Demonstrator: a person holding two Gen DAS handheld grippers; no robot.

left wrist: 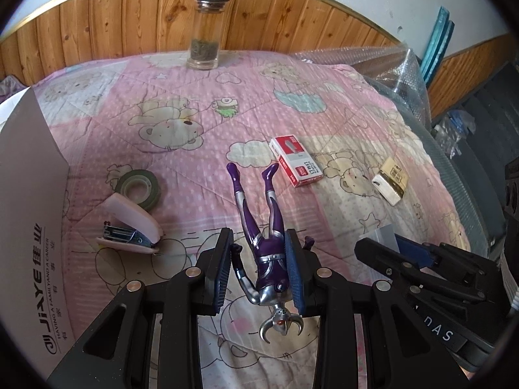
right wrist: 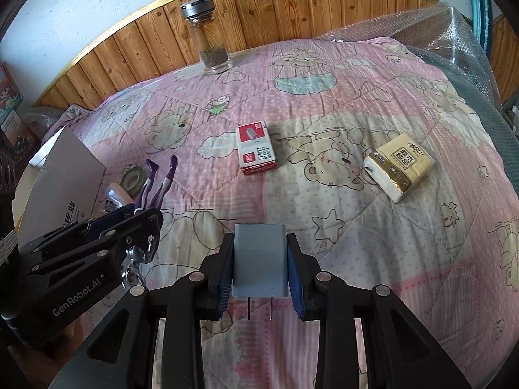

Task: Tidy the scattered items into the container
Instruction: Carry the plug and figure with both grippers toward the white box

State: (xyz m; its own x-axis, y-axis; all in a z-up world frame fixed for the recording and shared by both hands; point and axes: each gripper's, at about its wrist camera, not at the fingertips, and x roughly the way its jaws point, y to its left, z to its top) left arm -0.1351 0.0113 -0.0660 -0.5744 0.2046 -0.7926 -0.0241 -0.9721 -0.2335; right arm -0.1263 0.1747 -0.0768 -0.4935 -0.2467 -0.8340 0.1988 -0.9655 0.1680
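Note:
My left gripper (left wrist: 259, 259) is shut on a purple and silver toy figure (left wrist: 266, 243), held above the quilt with its legs pointing away. My right gripper (right wrist: 260, 265) is shut on a grey plug adapter (right wrist: 259, 261) with its two prongs pointing toward the camera. A white cardboard box (left wrist: 29, 194) stands at the left; it also shows in the right wrist view (right wrist: 65, 175). On the quilt lie a red staples box (left wrist: 294, 161), a tissue pack (right wrist: 399, 165), a pink stapler (left wrist: 131, 225) and a green tape roll (left wrist: 138, 188).
A glass bottle (left wrist: 204, 29) with a metal lid stands at the far edge of the pink quilt (left wrist: 194, 103) by the wooden wall. Bubble wrap (left wrist: 389, 68) lies at the right edge. The right gripper (left wrist: 405, 256) shows at the right of the left wrist view.

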